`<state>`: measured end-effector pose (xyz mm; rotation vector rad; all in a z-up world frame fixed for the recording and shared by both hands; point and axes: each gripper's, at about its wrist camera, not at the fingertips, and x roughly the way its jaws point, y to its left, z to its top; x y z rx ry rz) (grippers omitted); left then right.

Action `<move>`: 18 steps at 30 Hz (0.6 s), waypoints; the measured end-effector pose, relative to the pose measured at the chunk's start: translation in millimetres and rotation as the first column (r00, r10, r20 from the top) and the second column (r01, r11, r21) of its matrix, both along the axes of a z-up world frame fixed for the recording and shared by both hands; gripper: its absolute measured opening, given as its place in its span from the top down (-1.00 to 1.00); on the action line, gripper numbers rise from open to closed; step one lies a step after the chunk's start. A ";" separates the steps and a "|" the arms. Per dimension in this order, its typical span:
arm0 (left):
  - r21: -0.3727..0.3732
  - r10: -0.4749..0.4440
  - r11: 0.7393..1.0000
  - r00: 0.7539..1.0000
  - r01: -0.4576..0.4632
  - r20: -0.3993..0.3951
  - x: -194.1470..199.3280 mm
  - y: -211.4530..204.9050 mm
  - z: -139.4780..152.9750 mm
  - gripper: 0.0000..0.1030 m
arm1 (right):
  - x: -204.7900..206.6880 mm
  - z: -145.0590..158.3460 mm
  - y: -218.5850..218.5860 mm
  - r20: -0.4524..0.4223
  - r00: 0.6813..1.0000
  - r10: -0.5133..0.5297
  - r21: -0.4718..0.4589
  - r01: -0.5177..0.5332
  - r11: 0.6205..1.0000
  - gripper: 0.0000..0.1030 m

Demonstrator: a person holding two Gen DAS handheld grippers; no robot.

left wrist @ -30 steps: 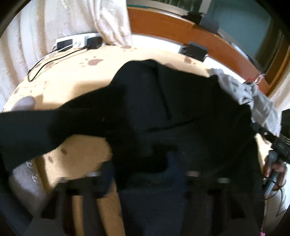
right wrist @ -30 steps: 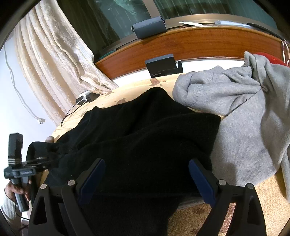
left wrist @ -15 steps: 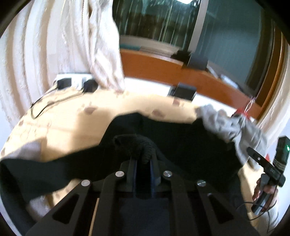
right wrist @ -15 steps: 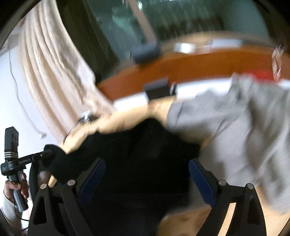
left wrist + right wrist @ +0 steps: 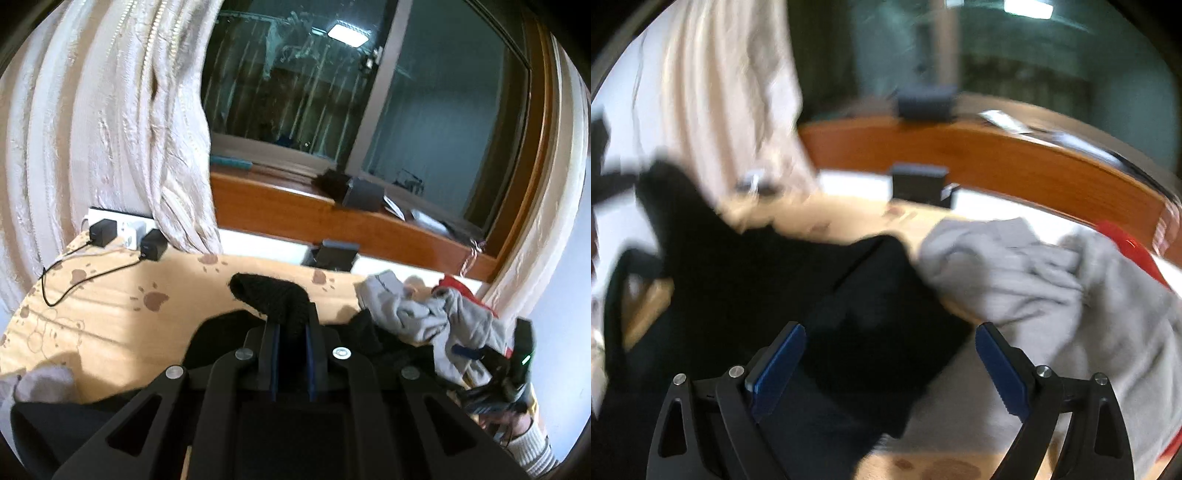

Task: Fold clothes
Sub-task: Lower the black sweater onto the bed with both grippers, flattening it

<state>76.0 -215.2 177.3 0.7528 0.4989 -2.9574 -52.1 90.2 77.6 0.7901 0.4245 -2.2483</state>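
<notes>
Between the left tongs (image 5: 290, 334), pressed together, a fold of the black garment (image 5: 275, 295) was pinched and held above the paw-print bench (image 5: 122, 306). Right tongs (image 5: 888, 363) stood spread over the garment, beside a grey sweatshirt (image 5: 1052, 280).

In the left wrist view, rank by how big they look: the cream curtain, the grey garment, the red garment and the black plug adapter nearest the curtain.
1. Cream curtain
2. Grey garment
3. Red garment, mostly hidden under the grey one, so only its visible patch counts
4. Black plug adapter, close to that patch, so their order is unsure
</notes>
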 end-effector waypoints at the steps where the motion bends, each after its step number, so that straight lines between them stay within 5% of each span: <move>1: 0.006 0.007 1.000 1.000 -0.007 -0.002 -0.4 -4.8 -1.2 0.75 | -0.9 -5.0 -8.8 -0.029 0.999 -0.018 0.057 0.020 0.998 -0.85; 6: 0.001 0.054 0.998 0.984 -0.055 0.173 -19.7 -35.4 -50.5 0.75 | -26.0 -33.5 -24.6 -0.132 0.977 -0.167 0.283 0.199 0.938 -0.85; 10: 0.049 0.082 0.993 0.928 -0.107 0.364 -32.5 -62.4 -113.6 0.73 | -37.5 -42.1 -5.0 -0.124 0.966 -0.225 0.279 0.251 0.927 -0.85; 14: 0.098 0.069 0.988 0.918 -0.116 0.390 -24.5 -75.1 -138.2 0.63 | -40.9 -41.8 3.8 -0.129 0.959 -0.251 0.271 0.278 0.922 -0.85; 18: 0.040 0.092 0.992 0.917 -0.117 0.389 -21.4 -71.8 -134.2 0.32 | -39.0 -41.0 1.4 -0.141 0.958 -0.250 0.284 0.281 0.917 -0.85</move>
